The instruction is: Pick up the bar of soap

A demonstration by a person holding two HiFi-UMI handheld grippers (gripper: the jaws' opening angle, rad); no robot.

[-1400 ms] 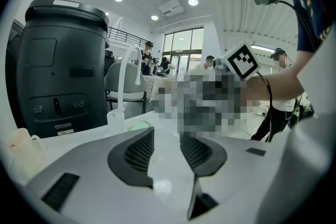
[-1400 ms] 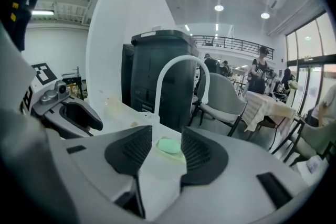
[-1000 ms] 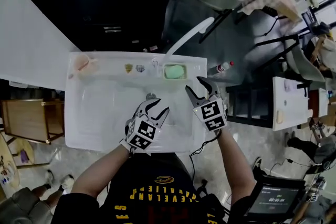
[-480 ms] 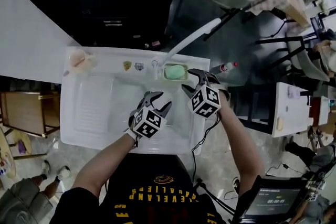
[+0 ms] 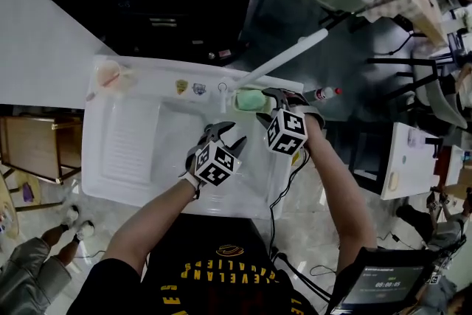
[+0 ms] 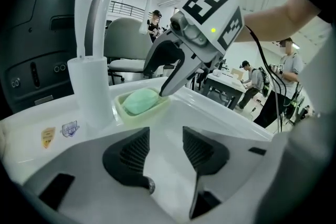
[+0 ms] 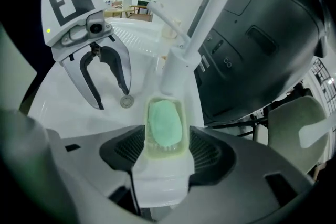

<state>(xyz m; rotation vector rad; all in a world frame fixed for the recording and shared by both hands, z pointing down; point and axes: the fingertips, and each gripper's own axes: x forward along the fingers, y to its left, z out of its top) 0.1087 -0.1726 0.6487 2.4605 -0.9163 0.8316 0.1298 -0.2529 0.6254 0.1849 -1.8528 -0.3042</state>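
Note:
A pale green bar of soap lies in a cream dish on the white sink's back ledge, right of the faucet base. My right gripper hangs just over the dish, its jaws wide and still opening. In the right gripper view the soap and dish sit between its pads, which do not touch them. My left gripper hovers open and empty over the basin. The left gripper view shows the soap with the right gripper's fingertips beside it.
A white faucet arches over the ledge beside the dish. The drain lies in the basin under the left gripper. A pink object sits at the back-left corner, a small bottle right of the sink.
Both grippers have moved toward the back of the sink. The right one has come over the soap dish and its jaws have spread wider.

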